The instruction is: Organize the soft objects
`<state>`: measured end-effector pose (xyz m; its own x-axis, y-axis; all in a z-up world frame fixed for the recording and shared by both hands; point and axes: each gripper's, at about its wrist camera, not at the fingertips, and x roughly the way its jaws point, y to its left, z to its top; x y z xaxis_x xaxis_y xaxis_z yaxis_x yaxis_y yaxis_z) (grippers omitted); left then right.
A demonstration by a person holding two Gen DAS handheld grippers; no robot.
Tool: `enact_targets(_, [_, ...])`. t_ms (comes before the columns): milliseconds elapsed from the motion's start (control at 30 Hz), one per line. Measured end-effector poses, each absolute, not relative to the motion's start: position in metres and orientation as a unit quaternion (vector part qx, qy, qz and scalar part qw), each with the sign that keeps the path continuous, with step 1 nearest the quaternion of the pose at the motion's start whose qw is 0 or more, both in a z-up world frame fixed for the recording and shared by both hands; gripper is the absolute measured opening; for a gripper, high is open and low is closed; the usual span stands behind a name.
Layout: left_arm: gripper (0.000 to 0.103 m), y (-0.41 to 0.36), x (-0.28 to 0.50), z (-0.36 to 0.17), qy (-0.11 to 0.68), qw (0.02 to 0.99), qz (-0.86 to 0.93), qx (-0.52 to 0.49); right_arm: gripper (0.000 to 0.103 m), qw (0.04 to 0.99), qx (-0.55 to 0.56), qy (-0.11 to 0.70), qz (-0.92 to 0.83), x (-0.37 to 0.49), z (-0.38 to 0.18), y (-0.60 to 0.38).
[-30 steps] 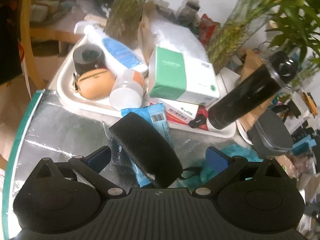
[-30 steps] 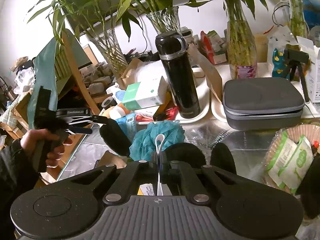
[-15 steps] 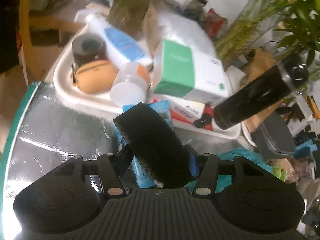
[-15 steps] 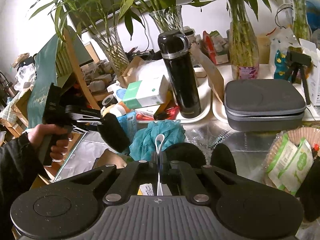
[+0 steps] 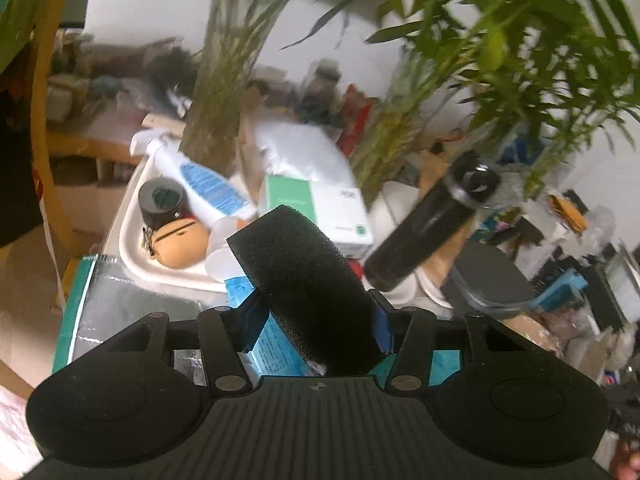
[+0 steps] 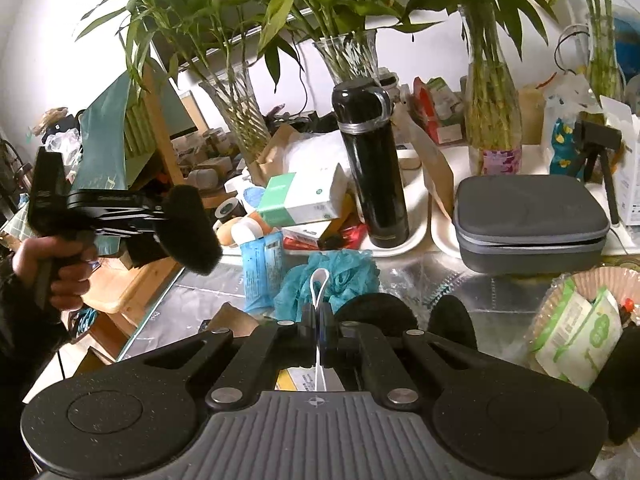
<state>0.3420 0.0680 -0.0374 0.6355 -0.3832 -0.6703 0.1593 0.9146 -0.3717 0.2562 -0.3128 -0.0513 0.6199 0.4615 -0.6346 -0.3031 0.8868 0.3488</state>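
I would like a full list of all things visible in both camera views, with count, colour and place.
foam sponge: 1, black, gripped in the left claw, off the table
bath pouf: 1, teal, on the table; its white loop pinched in the right claw
foam pads: 2, black, on the table beside the right claw
flask: 1, black, upright on the white tray
box: 1, green and white, on the tray
blue packet: 1, before the tray
case: 1, grey, right
bamboo vases: several, glass, behind
left claw: shut on the sponge
right claw: shut on the loop
hand: 1, holding the left claw
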Motion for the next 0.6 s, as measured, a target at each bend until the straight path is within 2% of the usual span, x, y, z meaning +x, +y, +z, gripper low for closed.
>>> enact_targets(267, [0.052, 0.056, 0.300, -0.008, 0.377, 0.901, -0.192, -0.097, 0.004, 0.893, 0.101, 0.372, 0.234, 0.236, -0.042, -0.303])
enact_targets(600, [0.052, 0.051, 0.230, 0.012, 0.353, 0.894, -0.255, -0.109, 0.004, 0.883, 0.112, 0.361, 0.279, 0.201, -0.034, -0.292])
